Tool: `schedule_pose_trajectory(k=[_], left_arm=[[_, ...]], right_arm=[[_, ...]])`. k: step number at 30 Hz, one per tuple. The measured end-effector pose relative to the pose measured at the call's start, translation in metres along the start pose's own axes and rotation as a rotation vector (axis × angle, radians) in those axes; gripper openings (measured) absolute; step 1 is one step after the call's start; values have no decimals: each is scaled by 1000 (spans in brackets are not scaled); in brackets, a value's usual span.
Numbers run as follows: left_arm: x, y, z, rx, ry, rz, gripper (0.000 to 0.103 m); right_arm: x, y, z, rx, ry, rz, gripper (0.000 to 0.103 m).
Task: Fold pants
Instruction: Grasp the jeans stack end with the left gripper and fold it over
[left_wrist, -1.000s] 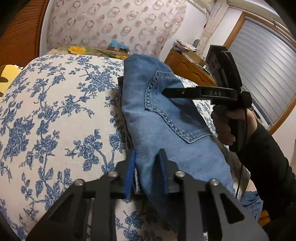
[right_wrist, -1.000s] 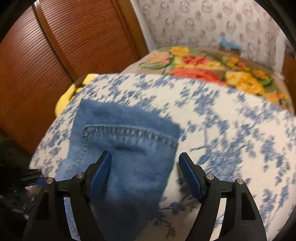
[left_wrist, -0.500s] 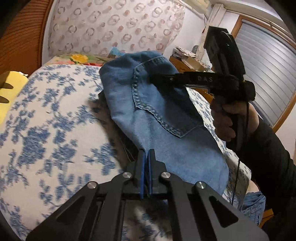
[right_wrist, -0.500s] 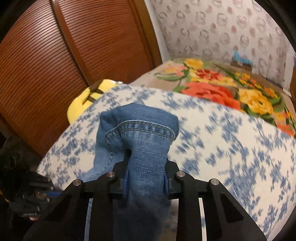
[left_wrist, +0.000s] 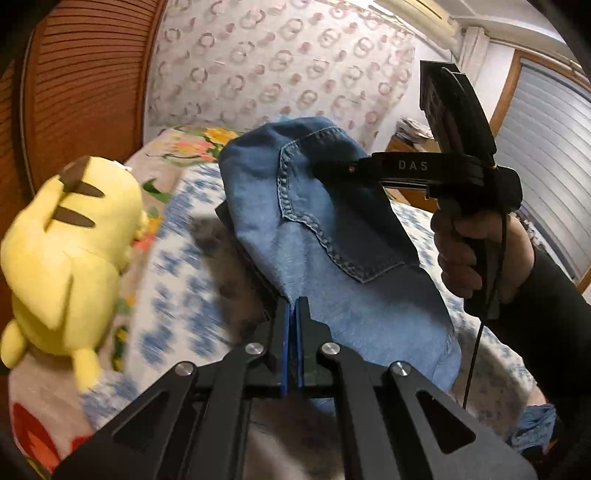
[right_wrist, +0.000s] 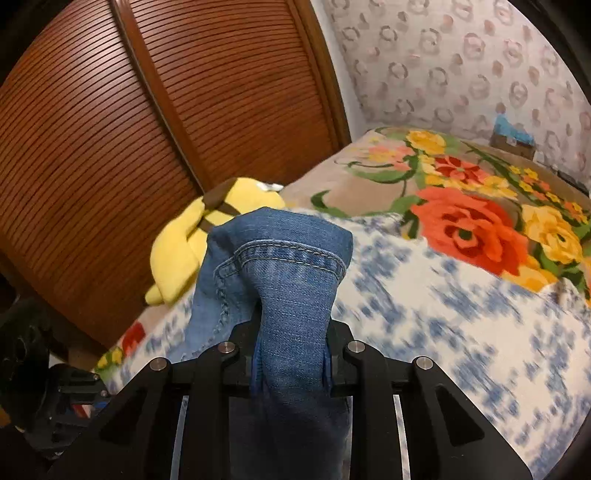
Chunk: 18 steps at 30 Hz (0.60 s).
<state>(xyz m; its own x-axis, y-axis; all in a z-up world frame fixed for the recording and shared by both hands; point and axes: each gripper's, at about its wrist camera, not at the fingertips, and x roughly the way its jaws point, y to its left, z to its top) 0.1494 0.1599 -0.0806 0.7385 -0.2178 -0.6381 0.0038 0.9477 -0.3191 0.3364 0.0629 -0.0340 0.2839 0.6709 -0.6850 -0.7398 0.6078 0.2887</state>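
The blue denim pants (left_wrist: 325, 236) hang lifted above the blue-flowered bed cover (left_wrist: 177, 280), back pocket facing me. My left gripper (left_wrist: 292, 314) is shut on the near lower edge of the denim. My right gripper (left_wrist: 332, 170), held in a hand at the right, is shut on the upper part by the pocket. In the right wrist view the pants (right_wrist: 291, 280) bunch between the shut fingers of the right gripper (right_wrist: 291, 332), the hemmed pocket edge sticking out above.
A yellow plush toy (left_wrist: 62, 251) lies at the bed's left edge, also in the right wrist view (right_wrist: 192, 240). A flowered blanket (right_wrist: 472, 206) covers the far bed. Brown slatted doors (right_wrist: 147, 122) stand left. A wooden cabinet (left_wrist: 410, 147) stands by the window.
Both grippers closed on the pants, which lay flat a second ago, and lifted them off the bed. The views swung left, bringing the plush toy into sight.
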Motion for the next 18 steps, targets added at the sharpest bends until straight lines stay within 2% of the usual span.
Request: schedule_pose_trajectory(k=[6,18], left_arm=[[14,36,26,34,10,55,0],[40,82,76,91,12,143,0]], right_arm=[[40,7,27,38,-18,-24,22],[79,-7,60,201,-122,-43,22]])
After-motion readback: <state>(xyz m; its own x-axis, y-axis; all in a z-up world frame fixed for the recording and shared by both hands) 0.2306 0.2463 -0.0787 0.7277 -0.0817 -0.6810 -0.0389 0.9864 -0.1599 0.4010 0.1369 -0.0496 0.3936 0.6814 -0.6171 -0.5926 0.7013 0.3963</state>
